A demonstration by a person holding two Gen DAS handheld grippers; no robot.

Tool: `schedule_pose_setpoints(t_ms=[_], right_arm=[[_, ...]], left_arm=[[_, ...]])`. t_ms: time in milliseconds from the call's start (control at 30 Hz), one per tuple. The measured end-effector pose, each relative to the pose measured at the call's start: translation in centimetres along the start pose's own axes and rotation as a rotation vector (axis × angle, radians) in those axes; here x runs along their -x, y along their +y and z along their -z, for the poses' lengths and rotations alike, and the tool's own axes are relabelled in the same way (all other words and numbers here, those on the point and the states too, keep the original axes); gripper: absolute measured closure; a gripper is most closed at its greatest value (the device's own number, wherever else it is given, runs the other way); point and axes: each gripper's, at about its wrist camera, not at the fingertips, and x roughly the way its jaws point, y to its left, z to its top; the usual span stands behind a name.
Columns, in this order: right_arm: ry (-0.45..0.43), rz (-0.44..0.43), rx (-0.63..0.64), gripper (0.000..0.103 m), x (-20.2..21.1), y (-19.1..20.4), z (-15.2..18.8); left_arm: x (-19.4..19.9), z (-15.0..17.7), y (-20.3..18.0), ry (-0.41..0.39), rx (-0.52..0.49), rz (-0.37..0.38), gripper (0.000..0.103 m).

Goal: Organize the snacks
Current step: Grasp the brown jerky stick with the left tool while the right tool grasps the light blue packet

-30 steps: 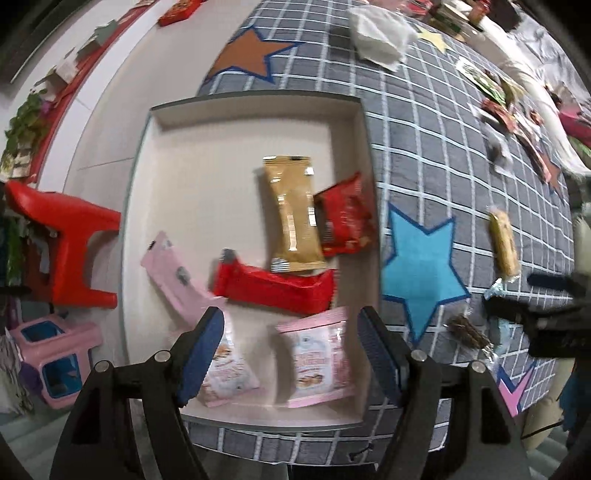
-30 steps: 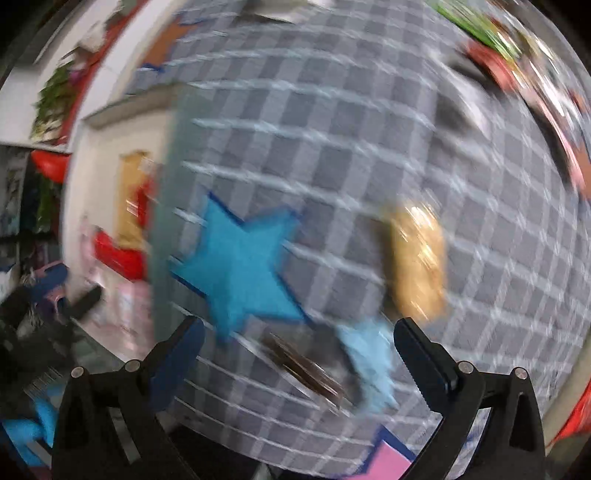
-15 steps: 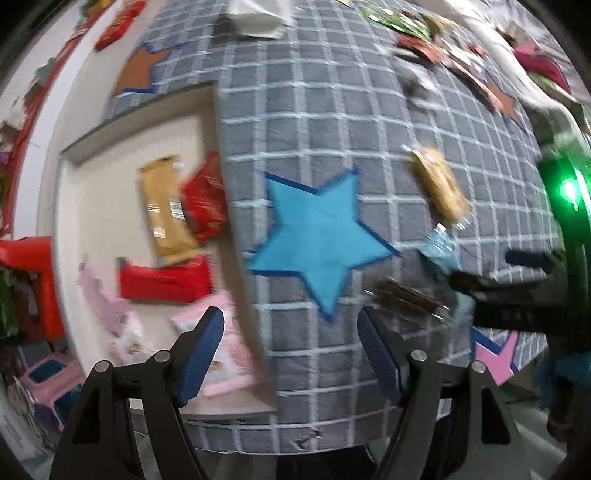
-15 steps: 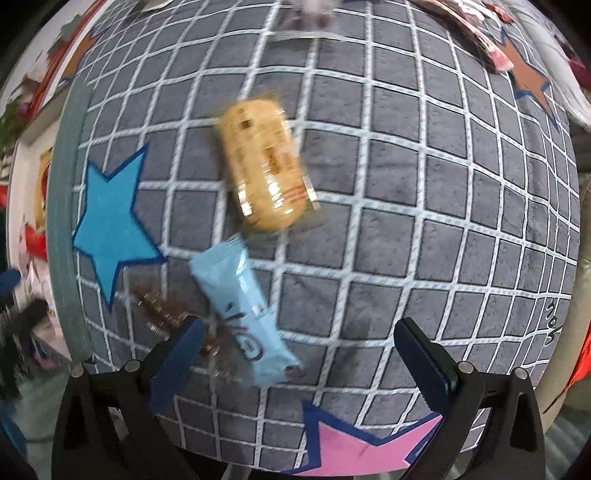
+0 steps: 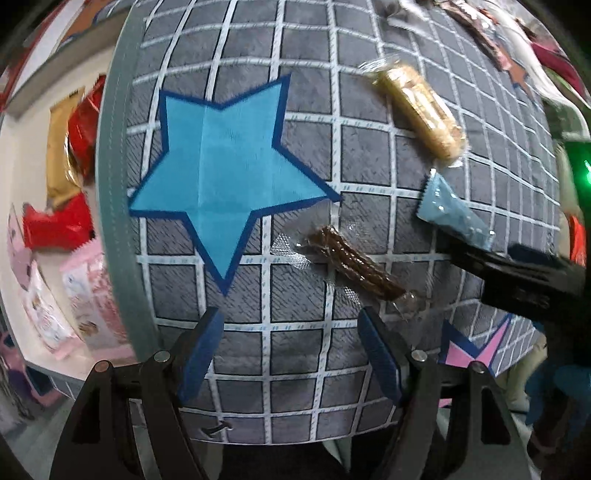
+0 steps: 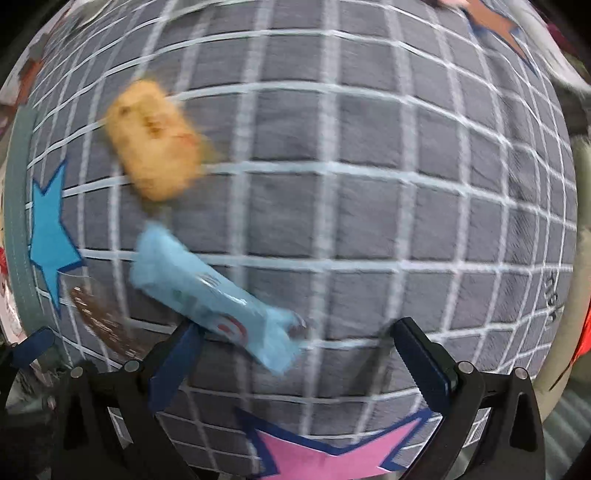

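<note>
Three snacks lie on the grey checked cloth: a brown stick snack in clear wrap, a light-blue packet and a golden biscuit pack. My left gripper is open above the cloth, just below and left of the brown snack. My right gripper is open over the light-blue packet, whose lower end lies between the fingers; the pads do not press it. The golden pack and the brown snack lie to its left. A cream tray at far left holds several snacks.
The other gripper's black finger reaches in from the right in the left wrist view. A blue star and a pink star are sewn on the cloth. More wrapped snacks lie at the far top right.
Both grippers have moved right, away from the tray, and sunk closer to the cloth. The brown snack now lies near the left fingers and the blue packet between the right fingers.
</note>
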Motion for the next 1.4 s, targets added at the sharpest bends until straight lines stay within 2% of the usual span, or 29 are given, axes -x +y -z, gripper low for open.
schedule_pose_setpoints(t_ms=[133,200,300,333,367,433,500,633,767,833,900,967,1033,1133,1200,1267,1333,1400], right_arm=[[-0.009,-0.002,0.005,0.0,-0.2,-3.0,0.6],[-0.018,0.001,0.016,0.0,-0.4,-3.7,1.0],[-0.035,0.004,0.013,0.0,-0.9,-2.0,3.2],[-0.04,0.007,0.012,0.0,-0.8,0.1,3.6],[-0.047,0.007,0.013,0.0,-0.8,0.5,3.8],[-0.062,0.011,0.018,0.0,-0.4,2.2,4.4],[-0.076,0.014,0.021,0.0,0.2,3.6,5.3],[-0.082,0.02,0.065,0.0,0.5,3.5,6.4],[-0.049,0.036,0.155,0.0,0.3,3.5,6.8],[-0.036,0.039,0.167,0.0,0.2,3.3,7.1],[-0.025,0.042,0.165,0.0,0.2,3.0,7.3],[-0.031,0.055,0.169,0.0,0.4,2.9,7.6],[-0.057,0.065,0.206,0.0,1.2,3.3,7.9],[-0.102,0.084,0.304,0.0,2.3,4.8,8.2],[-0.119,0.103,0.374,0.0,2.6,6.2,8.3],[-0.122,0.108,0.427,0.0,2.6,7.4,8.3],[-0.12,0.107,0.467,0.0,2.5,8.5,8.2],[-0.115,0.105,0.496,0.0,2.4,9.3,8.1]], left_arm=[[-0.3,-0.2,-0.4,-0.004,0.055,0.024,0.025],[0.2,-0.3,-0.3,-0.027,0.1,0.063,0.025],[0.1,-1.6,-1.1,-0.016,0.179,0.094,0.025],[-0.3,-2.1,-1.3,0.0,0.209,0.099,0.025],[-0.6,-3.0,-1.6,0.015,0.227,0.103,0.025],[-1.6,-2.7,-2.6,0.034,0.246,0.08,0.025],[-1.8,-2.7,-2.9,0.01,0.242,0.053,0.023],[-2.0,-2.7,-3.7,-0.001,0.235,0.019,0.023],[-2.4,-2.1,-6.5,-0.04,0.175,-0.035,0.023],[-2.2,-2.4,-7.7,-0.06,0.133,-0.045,0.027],[-1.7,-2.5,-8.6,-0.075,0.074,-0.053,0.036],[-1.2,-3.0,-9.8,-0.093,0.008,-0.056,0.056],[-0.7,-3.5,-10.2,-0.106,-0.053,-0.053,0.06],[-0.2,-4.2,-9.5,-0.099,-0.096,-0.033,0.06],[0.6,-4.3,-8.4,-0.113,-0.075,-0.031,0.059],[1.3,-4.5,-7.8,-0.125,-0.036,-0.024,0.046],[1.5,-4.6,-7.0,-0.129,0.003,-0.01,0.04],[1.2,-4.8,-6.8,-0.114,0.027,0.005,0.039]])
